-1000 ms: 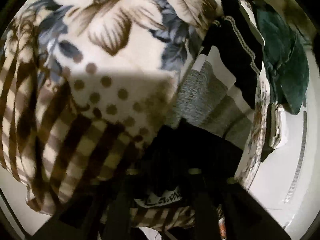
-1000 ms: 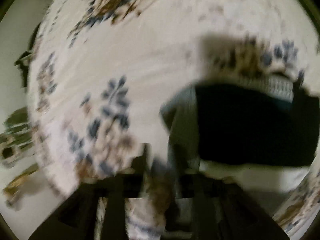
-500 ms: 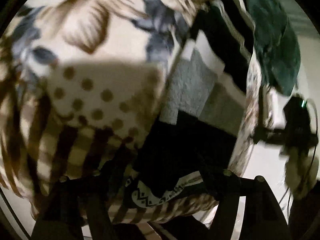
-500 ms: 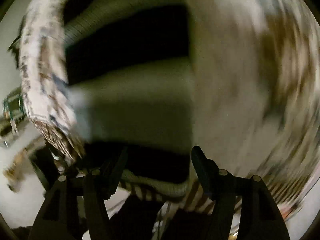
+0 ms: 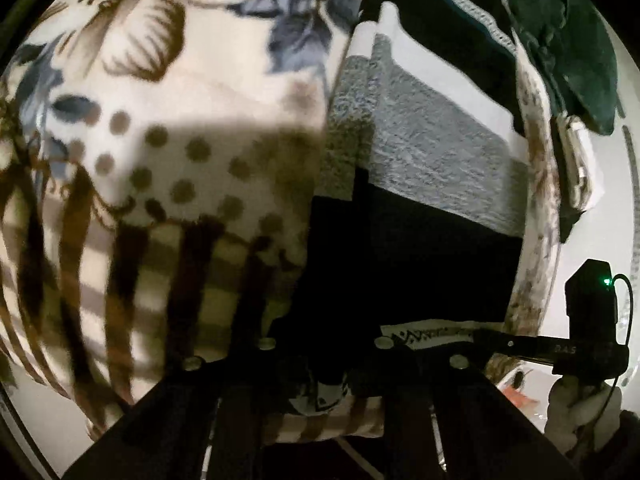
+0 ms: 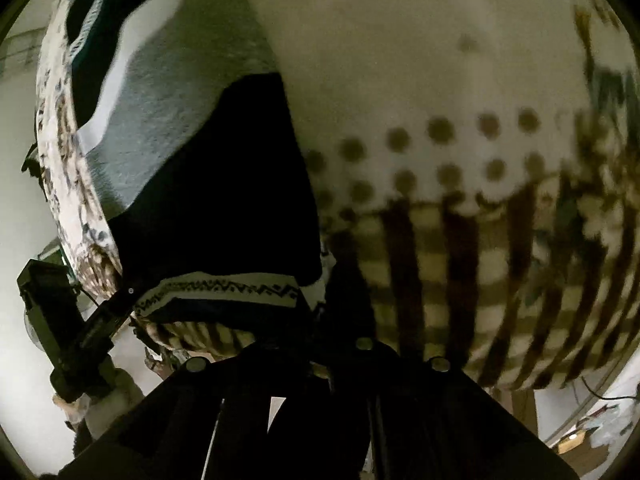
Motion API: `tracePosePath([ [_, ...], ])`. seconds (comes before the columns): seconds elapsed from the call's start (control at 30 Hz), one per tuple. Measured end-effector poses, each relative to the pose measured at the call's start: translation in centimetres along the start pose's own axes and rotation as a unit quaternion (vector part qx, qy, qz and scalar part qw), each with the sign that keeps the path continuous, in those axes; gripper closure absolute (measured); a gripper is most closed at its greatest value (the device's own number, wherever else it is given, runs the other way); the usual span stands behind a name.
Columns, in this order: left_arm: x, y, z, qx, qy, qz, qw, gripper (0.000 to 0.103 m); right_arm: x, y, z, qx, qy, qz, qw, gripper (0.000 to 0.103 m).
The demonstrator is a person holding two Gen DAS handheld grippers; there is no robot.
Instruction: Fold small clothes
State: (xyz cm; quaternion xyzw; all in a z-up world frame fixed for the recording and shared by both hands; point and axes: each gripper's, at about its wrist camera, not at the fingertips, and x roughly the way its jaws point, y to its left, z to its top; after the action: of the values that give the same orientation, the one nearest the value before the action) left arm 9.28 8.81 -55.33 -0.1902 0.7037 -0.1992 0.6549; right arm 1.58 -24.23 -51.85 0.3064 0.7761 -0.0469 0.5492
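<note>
The left claw (image 5: pixel 324 356) has just closed narrow and appears to pinch the left end of the patterned hem (image 6: pixel 224 292). The striped garment (image 5: pixel 420 152), banded black, grey and white, lies flat on a fleece blanket (image 5: pixel 180 92). The right claw (image 6: pixel 320 336) has just closed too and seems clamped on the hem's right corner. To fold well, lift both corners evenly, keep the hem taut, and carry it straight over to the far edge. No container is in view; a dark green cloth (image 5: pixel 568 40) lies loose beyond.
</note>
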Motion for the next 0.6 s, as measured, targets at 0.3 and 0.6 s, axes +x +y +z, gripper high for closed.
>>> tracePosePath([
  [0.3, -2.1, 0.3, -0.4, -0.001, -0.003, -0.032, 0.9995, 0.038, -1.2, -0.2, 0.6, -0.039, 0.004, 0.048, 0.998, 0.067],
  [0.6, -1.3, 1.1, 0.0, -0.044, -0.014, -0.076, 0.9961, 0.036, -2.3, -2.2, 1.5, -0.025, -0.012, 0.09, 0.996, 0.052],
])
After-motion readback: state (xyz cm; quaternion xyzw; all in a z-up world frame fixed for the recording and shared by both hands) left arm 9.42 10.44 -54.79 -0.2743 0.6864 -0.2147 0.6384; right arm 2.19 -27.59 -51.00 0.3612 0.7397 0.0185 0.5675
